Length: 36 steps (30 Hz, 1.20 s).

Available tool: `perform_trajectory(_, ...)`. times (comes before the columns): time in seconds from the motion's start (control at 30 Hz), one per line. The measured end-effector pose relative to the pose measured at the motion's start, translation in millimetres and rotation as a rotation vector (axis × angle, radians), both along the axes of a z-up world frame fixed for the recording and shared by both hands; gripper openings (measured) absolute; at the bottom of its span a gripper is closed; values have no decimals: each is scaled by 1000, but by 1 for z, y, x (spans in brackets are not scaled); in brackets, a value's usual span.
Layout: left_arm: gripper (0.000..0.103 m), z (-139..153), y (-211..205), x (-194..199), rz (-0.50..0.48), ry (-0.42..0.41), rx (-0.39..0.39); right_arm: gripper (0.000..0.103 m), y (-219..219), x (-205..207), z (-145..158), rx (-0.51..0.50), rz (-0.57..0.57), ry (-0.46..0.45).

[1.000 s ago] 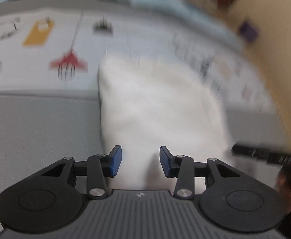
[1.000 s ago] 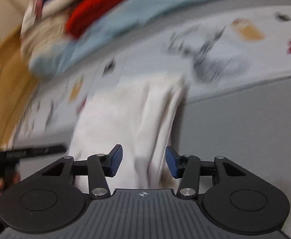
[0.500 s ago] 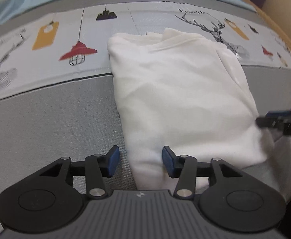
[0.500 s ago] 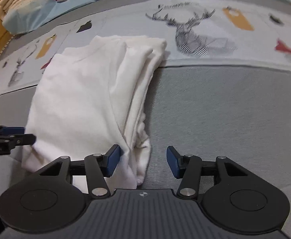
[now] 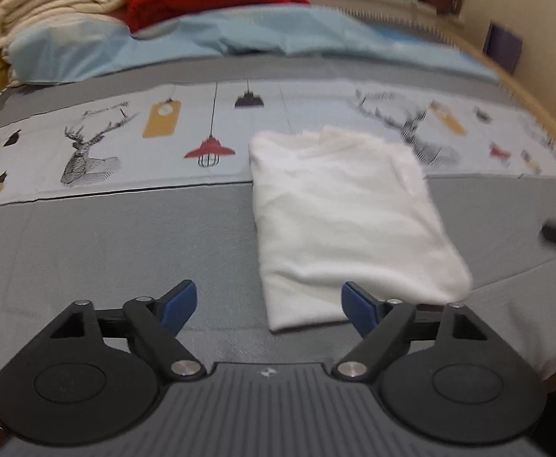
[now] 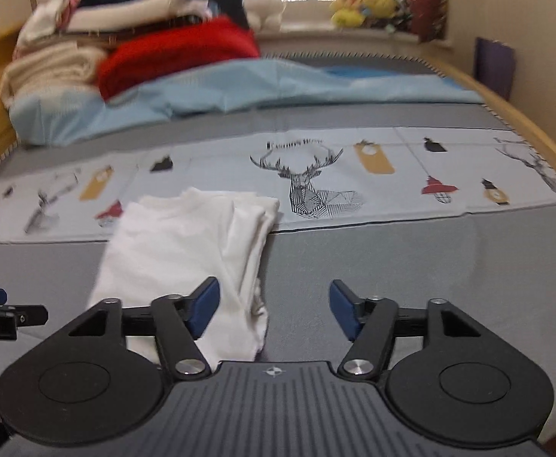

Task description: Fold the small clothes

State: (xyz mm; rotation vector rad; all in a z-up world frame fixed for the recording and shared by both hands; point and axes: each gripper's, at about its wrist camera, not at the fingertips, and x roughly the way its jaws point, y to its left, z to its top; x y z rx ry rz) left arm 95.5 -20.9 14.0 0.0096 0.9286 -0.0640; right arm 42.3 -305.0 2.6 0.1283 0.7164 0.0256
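Folding looks close to finished: a white garment [image 5: 350, 221], probably a small T-shirt, is seen lying as a narrow rectangle on the bed [image 5: 87, 251], its far end over the printed band [image 5: 125, 144] of deer and lamp motifs and its near end on the plain grey cover. The left gripper [image 5: 266, 304] is held above the bed with its fingers spread wide and nothing between them; the garment's near-left corner lies just ahead of the gap. The right gripper [image 6: 274, 308] is likewise wide open and empty, with the garment's layered right edge [image 6: 251, 236] just ahead of its left finger. From the right wrist view, that edge is seen to be loosely stacked, with uneven layers and a ragged near corner. If one more fold is intended, the near hem would best be taken at both corners together, each pair of fingers closed on all layers at once, so that the inner layers are not dragged out of line. The hem would then be lifted only slightly and carried straight toward the far end, both corners kept level. Piled laundry [image 6: 87, 49] and a light blue sheet [image 6: 239, 87] lie well apart at the head of the bed.
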Motion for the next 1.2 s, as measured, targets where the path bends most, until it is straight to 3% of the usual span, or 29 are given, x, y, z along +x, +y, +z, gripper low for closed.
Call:
perform_trajectory(0.1,95,11,-2,-31,11,-87,-51,74,10,-23,2,45,-13,-6)
perform_trajectory(0.2,102,9,-5,-60,69,-144,-91,86,22,-38,-4,18,-10,-10)
perform_trajectory(0.27,102,2,-8,-72,92,-124,-104,85,30,-41,-9,-20,-2,4)
perform_trajectory(0.47,102,-10,-38,-74,-2,-129,31,85,44,-38,-17,-70,24,36)
perform_trajectory(0.57,102,-17,-36,-70,4,-89,-15,85,51,-37,-20,-84,43,52)
perform_trajectory(0.7,102,-21,-33,-64,43,-83,-4,85,56,-35,-24,-97,61,66)
perform_trajectory(1.2,102,-28,-38,-57,30,-68,-5,85,62,-28,-30,-110,75,86)
